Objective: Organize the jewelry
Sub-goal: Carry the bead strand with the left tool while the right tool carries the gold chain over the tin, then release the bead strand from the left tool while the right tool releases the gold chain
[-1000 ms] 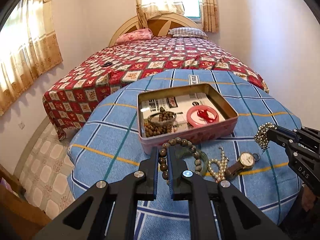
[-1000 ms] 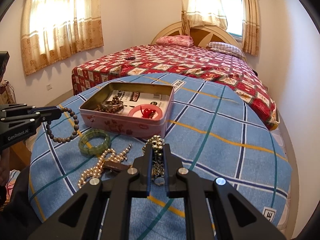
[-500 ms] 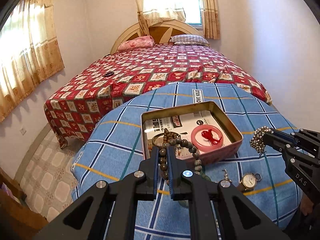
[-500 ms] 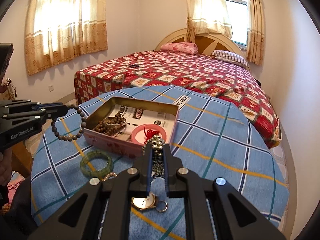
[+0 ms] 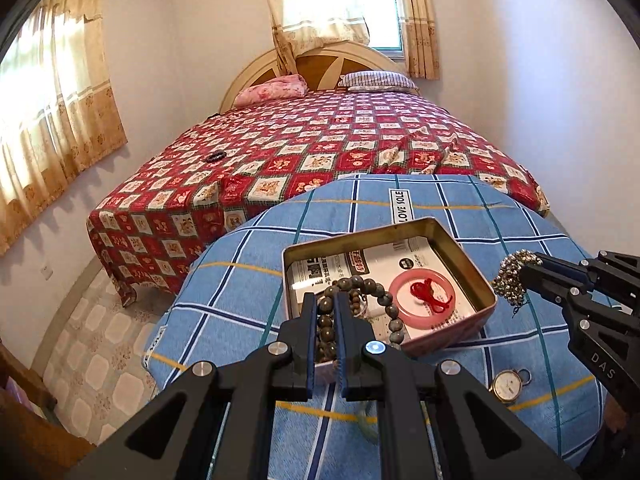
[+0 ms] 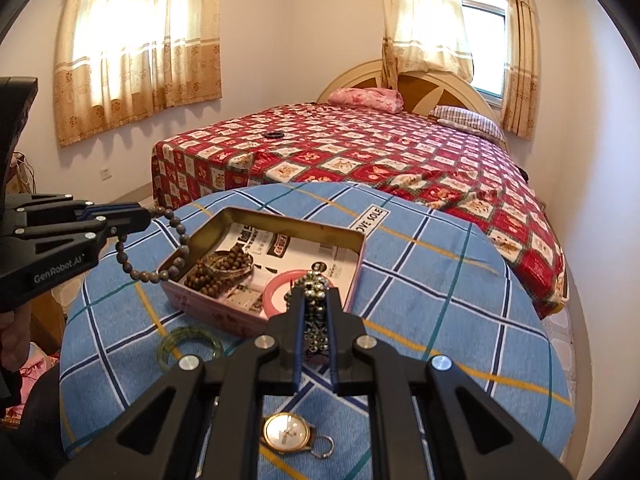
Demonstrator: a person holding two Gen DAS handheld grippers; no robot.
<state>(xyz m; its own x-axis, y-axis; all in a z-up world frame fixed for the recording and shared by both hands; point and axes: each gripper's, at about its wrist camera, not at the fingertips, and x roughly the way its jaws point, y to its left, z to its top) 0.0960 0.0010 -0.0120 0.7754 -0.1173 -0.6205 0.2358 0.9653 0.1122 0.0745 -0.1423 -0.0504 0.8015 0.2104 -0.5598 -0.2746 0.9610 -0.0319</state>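
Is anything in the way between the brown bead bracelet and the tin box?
Nothing visible. The left gripper holds the bead bracelet hanging at the open tin's near corner. The tin has no lid on.

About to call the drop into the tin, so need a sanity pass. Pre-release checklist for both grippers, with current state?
1. Left gripper clamped on the brown bead bracelet: ok.
2. Right gripper clamped on the metal bead chain: ok.
3. Brown bead bracelet over the open tin: not ok; its loop hangs across the near-left rim, partly outside.
4. Metal bead chain over the tin: not ok; the left wrist view shows it beside the tin's right wall.
5. Free space in the tin: ok; bare paper behind the pink bangle.
6. Leftovers on the cloth: not ok; watch and green bangle.
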